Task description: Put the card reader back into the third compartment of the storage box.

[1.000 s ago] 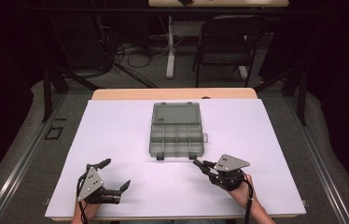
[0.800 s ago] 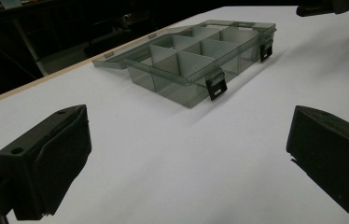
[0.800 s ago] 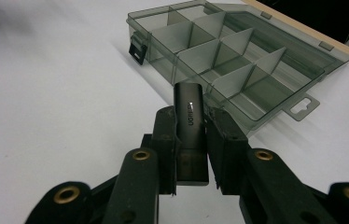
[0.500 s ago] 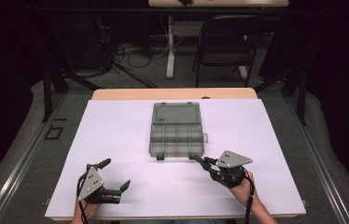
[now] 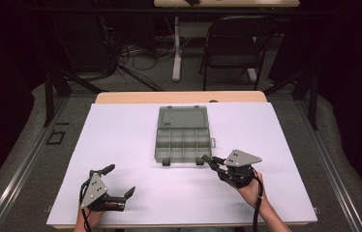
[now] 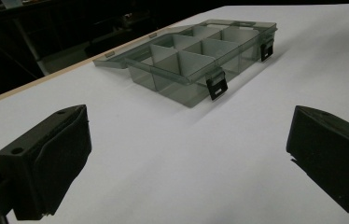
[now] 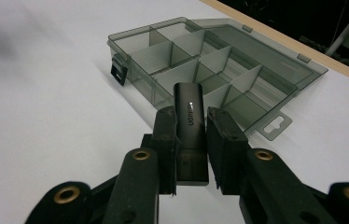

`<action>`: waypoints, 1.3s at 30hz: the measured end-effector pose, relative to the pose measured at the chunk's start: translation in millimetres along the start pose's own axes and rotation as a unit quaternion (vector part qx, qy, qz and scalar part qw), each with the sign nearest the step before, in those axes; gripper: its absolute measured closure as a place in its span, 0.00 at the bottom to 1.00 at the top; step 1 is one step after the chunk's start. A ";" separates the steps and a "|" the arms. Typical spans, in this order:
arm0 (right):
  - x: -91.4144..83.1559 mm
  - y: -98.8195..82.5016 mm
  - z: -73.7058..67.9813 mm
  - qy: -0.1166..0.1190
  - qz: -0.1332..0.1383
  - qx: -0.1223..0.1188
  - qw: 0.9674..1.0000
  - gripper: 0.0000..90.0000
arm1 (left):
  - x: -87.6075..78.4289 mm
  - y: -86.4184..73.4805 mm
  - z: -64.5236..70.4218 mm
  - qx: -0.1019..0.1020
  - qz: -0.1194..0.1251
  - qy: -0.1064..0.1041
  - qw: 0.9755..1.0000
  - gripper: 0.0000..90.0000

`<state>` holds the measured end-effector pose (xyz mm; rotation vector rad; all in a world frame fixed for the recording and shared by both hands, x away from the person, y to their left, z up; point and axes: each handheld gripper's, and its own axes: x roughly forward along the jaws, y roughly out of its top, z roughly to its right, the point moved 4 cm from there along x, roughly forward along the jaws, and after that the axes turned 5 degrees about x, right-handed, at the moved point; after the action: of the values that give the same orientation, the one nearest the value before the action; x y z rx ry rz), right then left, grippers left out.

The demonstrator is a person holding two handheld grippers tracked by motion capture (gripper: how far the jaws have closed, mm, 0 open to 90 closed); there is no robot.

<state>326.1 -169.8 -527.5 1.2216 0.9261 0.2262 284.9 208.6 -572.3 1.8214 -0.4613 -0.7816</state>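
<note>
A smoky grey plastic organizer box (image 5: 183, 144) lies in the middle of the white table with its lid (image 5: 183, 117) folded back flat; its compartments look empty. The box also shows in the left gripper view (image 6: 196, 58) and in the right gripper view (image 7: 196, 60). My right gripper (image 5: 208, 160) hovers just off the box's near right corner, and its jaws (image 7: 191, 119) are shut on a small black adapter stick (image 7: 189, 100) with white lettering, pointed at the compartments. My left gripper (image 5: 120, 180) rests near the table's front left, wide open (image 6: 186, 158) with nothing between the jaws.
The white sheet (image 5: 121, 130) covers the table, with a wooden edge (image 5: 179, 97) at the far side. A black folding chair (image 5: 237, 43) and floor cables stand beyond the table. Two black latches (image 6: 217, 84) hang on the box's near wall.
The right gripper has edged slightly toward the box's near right corner with the stick in it. The left gripper has stayed put.
</note>
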 end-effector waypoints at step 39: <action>26.4 28.0 18.2 -0.013 -0.012 0.012 1.000 0.82 | 0.4 0.1 -0.5 -0.003 -0.001 0.004 1.000 0.00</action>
<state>364.5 -156.2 -515.1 1.2321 0.9229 0.1797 285.6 208.6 -572.2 1.8184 -0.4517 -0.7771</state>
